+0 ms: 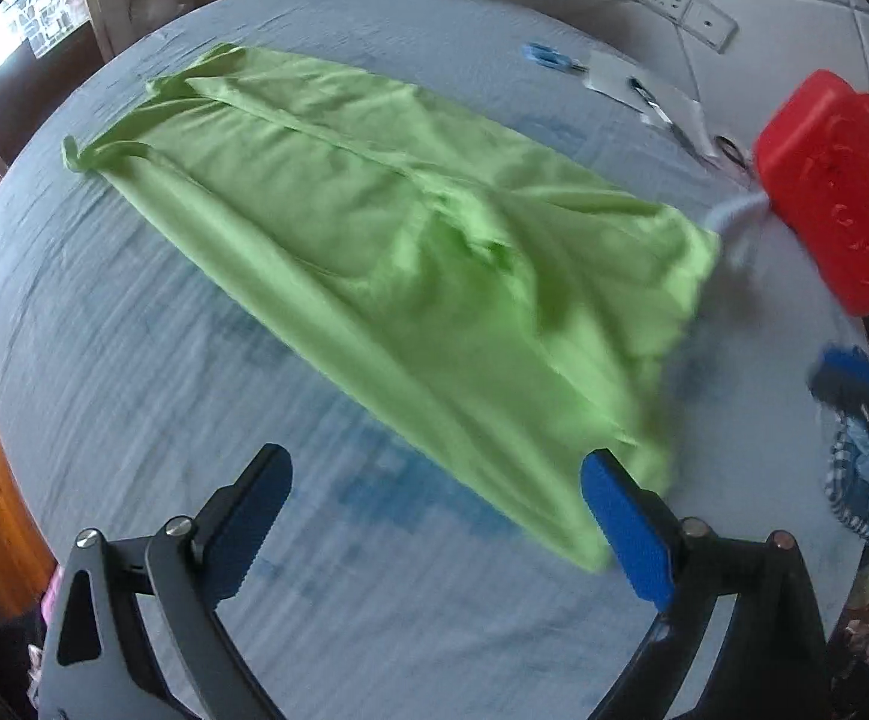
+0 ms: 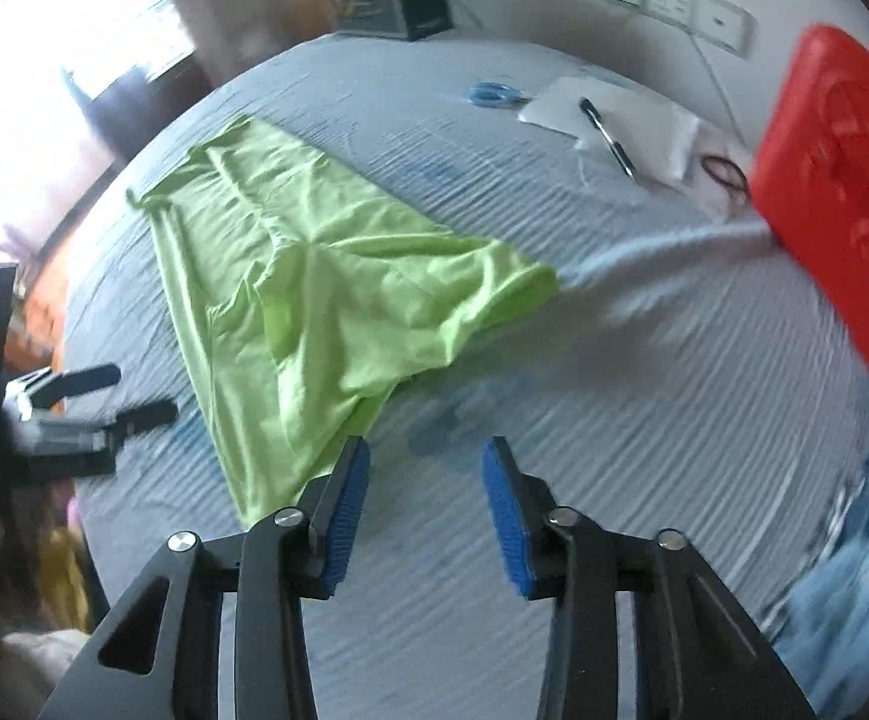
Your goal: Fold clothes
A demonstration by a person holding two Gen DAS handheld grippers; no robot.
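So the biggest thing here is the bed [image 1: 134,360], covered in a pale blue-grey crinkly sheet that fills pretty much both views. Spread across the middle of it is the lime green garment [image 1: 374,252], lying mostly flat but wrinkled, narrow at the far end and wider toward the cameras, with a long fold line running down it.

Off on the right edge there's a red plastic container [image 1: 836,186], a bit blurry. The left gripper [image 1: 434,516] has its jaws spread wide apart with nothing between them; the near corner of the green cloth sits right next to its blue right pad, though I can't tell if they touch. The right gripper [image 2: 425,516] has its jaws only partly open, nothing held, just bare sheet in the gap, with the cloth's near edge beside its left pad.

Smaller stuff near the headboard: a white paper [image 2: 614,114] with a pen [image 2: 608,138] lying on it, and blue-handled scissors [image 2: 494,95] just beside that.
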